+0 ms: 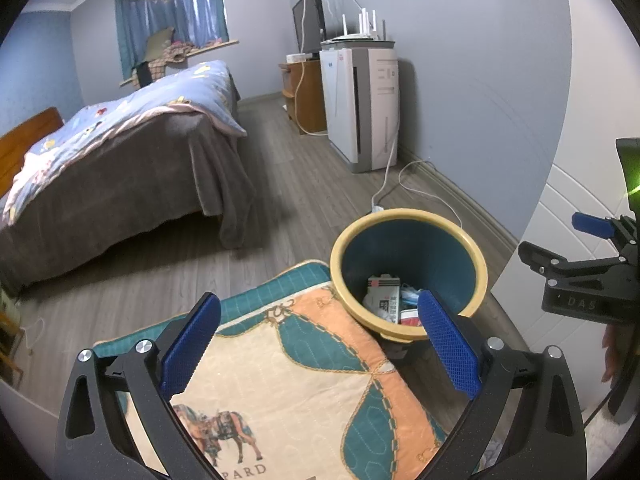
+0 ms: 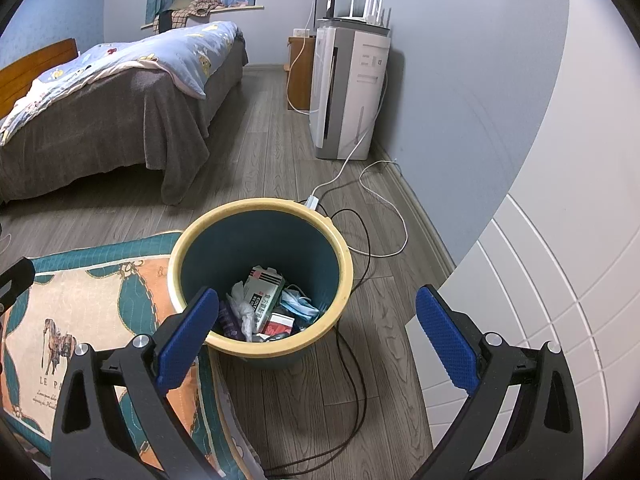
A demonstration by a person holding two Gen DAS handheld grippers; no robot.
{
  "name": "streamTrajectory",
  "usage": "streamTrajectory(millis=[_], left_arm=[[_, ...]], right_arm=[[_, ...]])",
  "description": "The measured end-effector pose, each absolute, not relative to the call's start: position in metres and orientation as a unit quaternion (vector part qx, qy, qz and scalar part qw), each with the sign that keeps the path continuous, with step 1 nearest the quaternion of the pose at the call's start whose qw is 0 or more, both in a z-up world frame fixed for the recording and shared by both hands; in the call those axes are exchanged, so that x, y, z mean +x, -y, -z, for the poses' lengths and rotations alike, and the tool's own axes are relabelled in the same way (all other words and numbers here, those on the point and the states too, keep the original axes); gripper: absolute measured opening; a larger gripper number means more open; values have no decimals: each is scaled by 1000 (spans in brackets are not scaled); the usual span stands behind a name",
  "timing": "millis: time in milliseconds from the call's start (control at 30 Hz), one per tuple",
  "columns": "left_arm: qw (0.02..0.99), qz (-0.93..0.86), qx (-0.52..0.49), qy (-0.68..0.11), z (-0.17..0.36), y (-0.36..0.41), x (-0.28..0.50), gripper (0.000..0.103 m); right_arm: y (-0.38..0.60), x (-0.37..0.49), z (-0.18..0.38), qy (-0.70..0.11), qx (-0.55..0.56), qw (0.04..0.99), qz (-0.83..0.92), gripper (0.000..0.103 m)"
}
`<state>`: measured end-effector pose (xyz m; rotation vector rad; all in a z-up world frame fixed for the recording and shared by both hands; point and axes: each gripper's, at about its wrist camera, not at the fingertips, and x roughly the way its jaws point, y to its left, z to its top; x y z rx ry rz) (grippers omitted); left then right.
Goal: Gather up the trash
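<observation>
Horse-print cushion (image 1: 280,380) reads "PARD" ("LE PA" from the right wrist).

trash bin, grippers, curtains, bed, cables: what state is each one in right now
trash bin: upright, no lid, partly filled with trash
face mask: crumpled inside the bin
left gripper: open, empty
right gripper: open, empty
curtains: drawn shut
bed: quilt rumpled, unmade
white cable: loose on the floor
</observation>
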<state>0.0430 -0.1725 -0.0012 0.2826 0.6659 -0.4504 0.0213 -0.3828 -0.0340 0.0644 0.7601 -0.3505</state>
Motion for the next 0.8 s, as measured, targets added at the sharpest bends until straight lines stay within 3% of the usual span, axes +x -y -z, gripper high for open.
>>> streamTrajectory(millis=[800], left_arm=[[914, 217, 136, -315, -3, 176, 43, 98]], right_arm=[[383, 20, 37, -371, 32, 912, 173, 97]])
